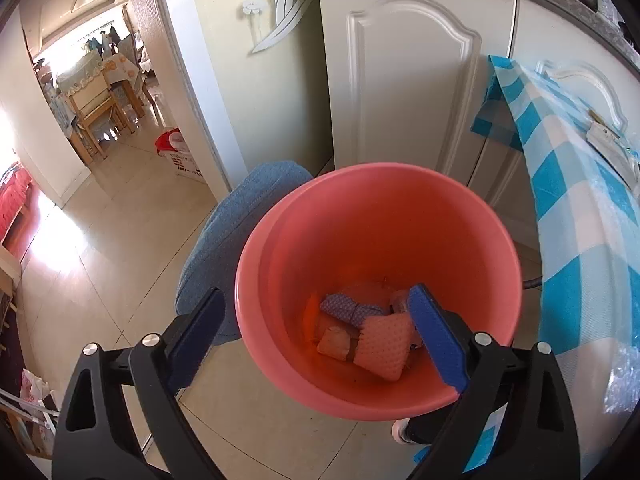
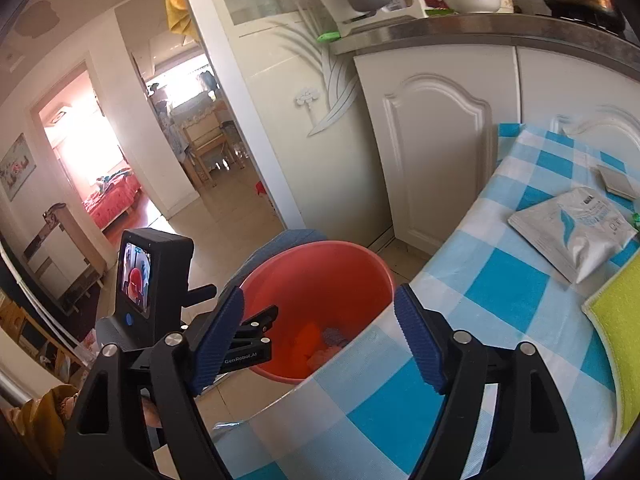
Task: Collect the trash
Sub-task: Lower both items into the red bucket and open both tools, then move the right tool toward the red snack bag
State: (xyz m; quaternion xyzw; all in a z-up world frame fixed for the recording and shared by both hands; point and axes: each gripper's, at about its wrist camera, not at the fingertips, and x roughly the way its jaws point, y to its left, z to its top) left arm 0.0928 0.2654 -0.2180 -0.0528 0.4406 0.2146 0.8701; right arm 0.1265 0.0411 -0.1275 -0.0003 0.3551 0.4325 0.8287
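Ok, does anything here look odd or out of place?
Nothing spilled or broken. The bin stands upright with scraps inside. A silver pouch and a yellow cloth remain on the checked table.

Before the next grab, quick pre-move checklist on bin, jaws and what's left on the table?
1. Left gripper jaws open, nothing between them: ok.
2. Right gripper jaws open and empty: ok.
3. Pink bin upright on the floor beside the table: ok.
4. Dropped scraps lie at the bin's bottom: ok.
5. Table cleared: not ok; silver pouch and yellow-green cloth remain.
6. Whether the cloth counts as trash: cannot tell.
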